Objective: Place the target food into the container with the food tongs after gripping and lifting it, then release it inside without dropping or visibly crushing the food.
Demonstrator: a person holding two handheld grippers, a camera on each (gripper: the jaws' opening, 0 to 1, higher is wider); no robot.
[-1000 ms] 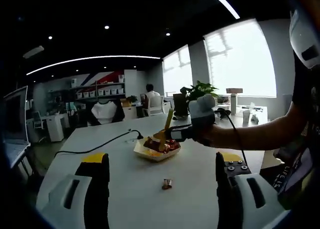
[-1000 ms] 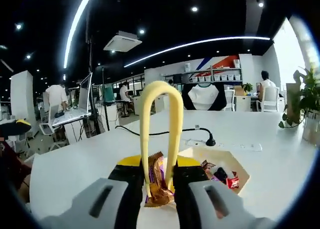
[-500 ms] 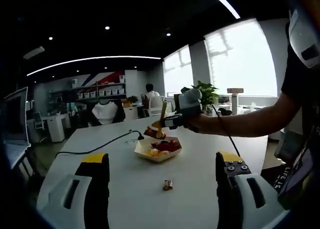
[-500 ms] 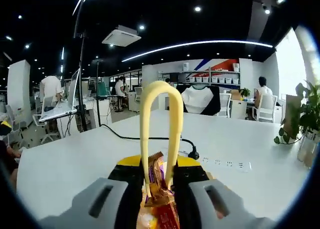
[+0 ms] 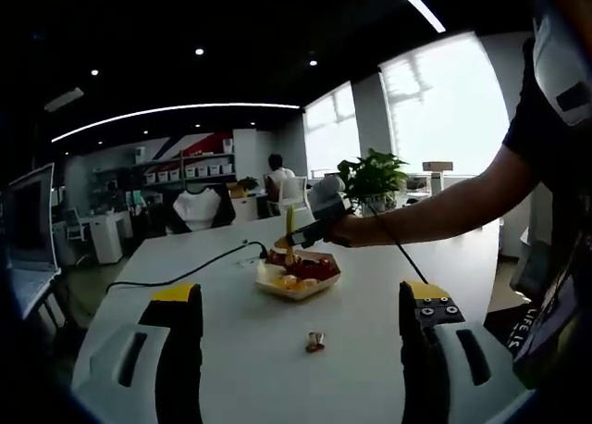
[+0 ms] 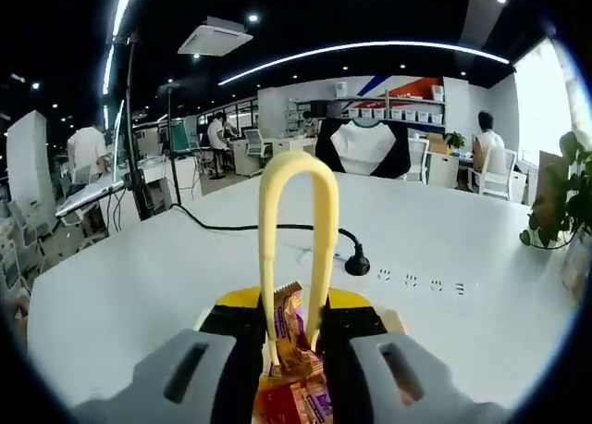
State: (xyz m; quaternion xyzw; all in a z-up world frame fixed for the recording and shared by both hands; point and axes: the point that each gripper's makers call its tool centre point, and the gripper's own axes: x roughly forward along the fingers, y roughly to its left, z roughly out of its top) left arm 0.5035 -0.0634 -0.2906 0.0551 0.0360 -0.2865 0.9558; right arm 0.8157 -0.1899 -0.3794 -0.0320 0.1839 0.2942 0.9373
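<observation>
Left gripper view: left gripper (image 5: 294,350) idle above table (image 5: 231,350), fingers (image 5: 180,350) apart, stray candy (image 5: 316,342) between; right gripper (image 5: 314,222) holding tongs (image 5: 289,234) over container (image 5: 298,280).

Right gripper view: fingers (image 6: 242,350) clamped on yellow tongs, pinching wrapped snack (image 6: 289,336), long axis upright, directly above container's contents, likely poised for release.

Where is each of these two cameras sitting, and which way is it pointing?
Left gripper view: rides on the left gripper, held back from the table, facing the food tray; its open jaws and the person's outstretched arm show.
Right gripper view: rides on the right gripper, looking across the table toward a black cable; its jaws clamp yellow tongs that pinch a snack wrapper.
Shared: the white table, the cable, the tray and the tongs.
</observation>
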